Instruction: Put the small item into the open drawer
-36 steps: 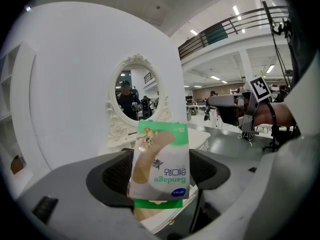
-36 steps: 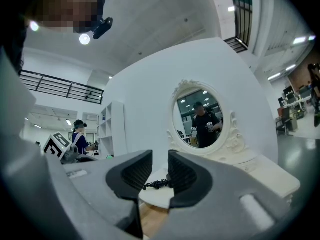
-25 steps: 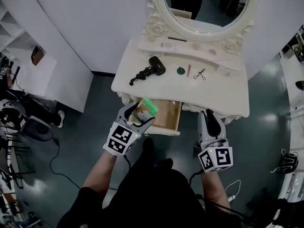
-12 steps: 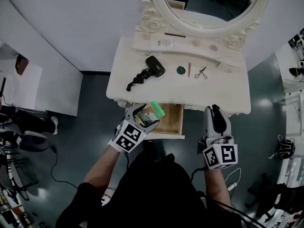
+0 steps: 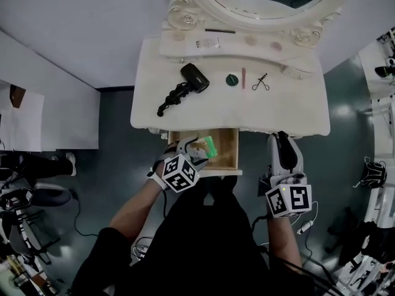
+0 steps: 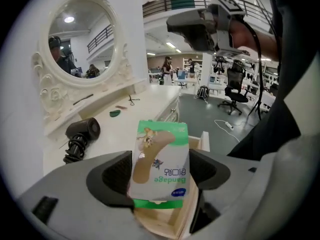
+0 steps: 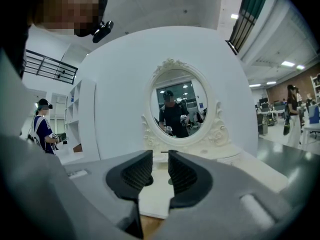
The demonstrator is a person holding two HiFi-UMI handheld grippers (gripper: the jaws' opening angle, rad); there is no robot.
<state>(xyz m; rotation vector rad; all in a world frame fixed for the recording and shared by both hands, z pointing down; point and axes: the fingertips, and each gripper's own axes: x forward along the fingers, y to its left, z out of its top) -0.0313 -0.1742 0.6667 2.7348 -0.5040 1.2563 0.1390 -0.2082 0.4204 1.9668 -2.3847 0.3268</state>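
The left gripper (image 6: 160, 176) had its jaws clenched on a small green-and-white bandage box (image 6: 161, 165), one pad pressing on each side of it. Seen from the head view, the box (image 5: 210, 147) hung over the left part of the open wooden drawer (image 5: 227, 145), which stuck out from under the counter's (image 5: 228, 111) front edge, left of its middle. Whether the box touched the drawer floor could not be told.

The right gripper (image 7: 160, 165) had its jaws released, a narrow gap between them with nothing in it. In the head view it (image 5: 282, 143) hovered at the counter's front edge, just right of the drawer, and pointed towards the oval mirror (image 7: 180, 106).

A black hair dryer (image 5: 195, 78) with its coiled cord lay near the counter's left edge. A small green round thing (image 5: 232, 79), a thin pink stick (image 5: 244, 78) and an eyelash curler (image 5: 260, 82) lay in a row towards the back edge.
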